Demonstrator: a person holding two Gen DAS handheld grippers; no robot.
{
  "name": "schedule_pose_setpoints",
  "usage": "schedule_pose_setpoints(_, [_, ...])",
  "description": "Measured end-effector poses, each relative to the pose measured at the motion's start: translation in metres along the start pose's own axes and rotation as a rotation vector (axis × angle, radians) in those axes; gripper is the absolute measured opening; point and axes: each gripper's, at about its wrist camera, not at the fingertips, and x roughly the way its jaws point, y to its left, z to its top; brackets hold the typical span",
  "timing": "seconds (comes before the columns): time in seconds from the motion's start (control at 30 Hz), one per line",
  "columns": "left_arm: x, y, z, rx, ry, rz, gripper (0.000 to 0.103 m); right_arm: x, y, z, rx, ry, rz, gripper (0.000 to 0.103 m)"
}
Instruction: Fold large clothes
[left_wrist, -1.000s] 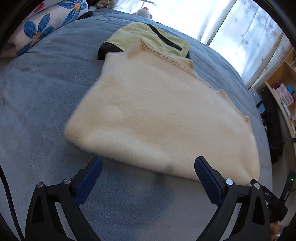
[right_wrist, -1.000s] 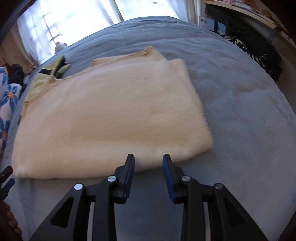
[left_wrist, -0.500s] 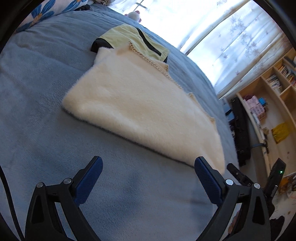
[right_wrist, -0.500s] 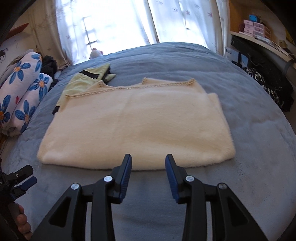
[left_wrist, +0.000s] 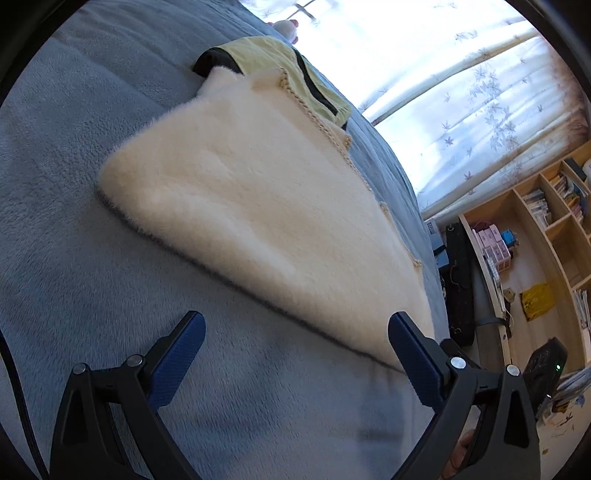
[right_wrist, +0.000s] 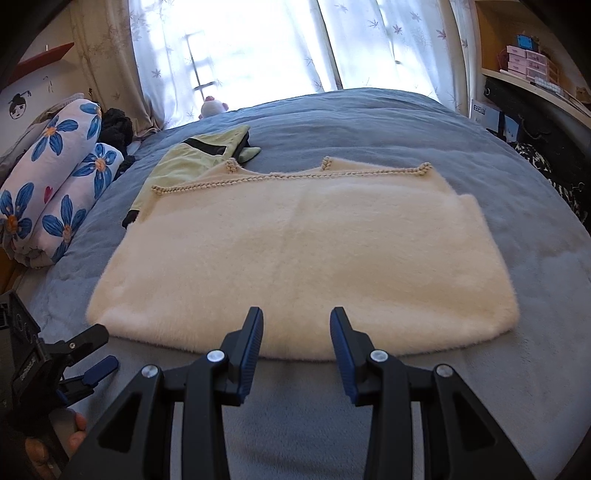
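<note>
Floral pillows (right_wrist: 55, 177) seen only from right wrist. Cream fleece garment (right_wrist: 303, 258) folded flat on bed (right_wrist: 535, 295). Left gripper (left_wrist: 295, 334) fingers wide apart, right gripper (right_wrist: 296, 334) narrowly parted, both empty.

Grey-blue fleece bed cover (right_wrist: 388, 122) fills foreground. Bright window (right_wrist: 236, 40) behind sheer leaf-print curtains (left_wrist: 461, 99), daylight blown out. Wooden shelf unit (left_wrist: 546, 229) at bedside, books and pink boxes in compartments. Rolled blue-flower bedding (right_wrist: 55, 177) along bed edge. Small plush toy (right_wrist: 212, 107) near window. Floor cluttered below shelves.
</note>
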Motion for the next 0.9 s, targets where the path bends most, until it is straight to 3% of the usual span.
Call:
schedule_pose_setpoints(0.63, [0.065,-0.001,0.060,0.062,-0.139,0.057,0.098,0.040,0.010,0.007,-0.024,0.031,0.036,0.038])
schedule_pose_setpoints(0.67, [0.068,-0.001,0.065,0.068,-0.163,0.071,0.095,0.042,0.011,0.007,-0.027,0.034,0.034,0.038])
schedule_pose_setpoints(0.8, [0.069,0.002,0.082,0.051,-0.243,0.108,0.048,0.047,0.012,0.009,-0.039,0.033,0.028,0.038])
schedule_pose_setpoints(0.87, [0.062,-0.005,0.081,0.089,-0.285,0.159,0.028,0.050,0.014,0.012,-0.059,0.017,0.019,0.038])
schedule_pose_setpoints(0.9, [0.059,-0.011,0.078,0.128,-0.301,0.179,0.025,0.053,0.016,0.014,-0.079,0.009,0.004,0.037])
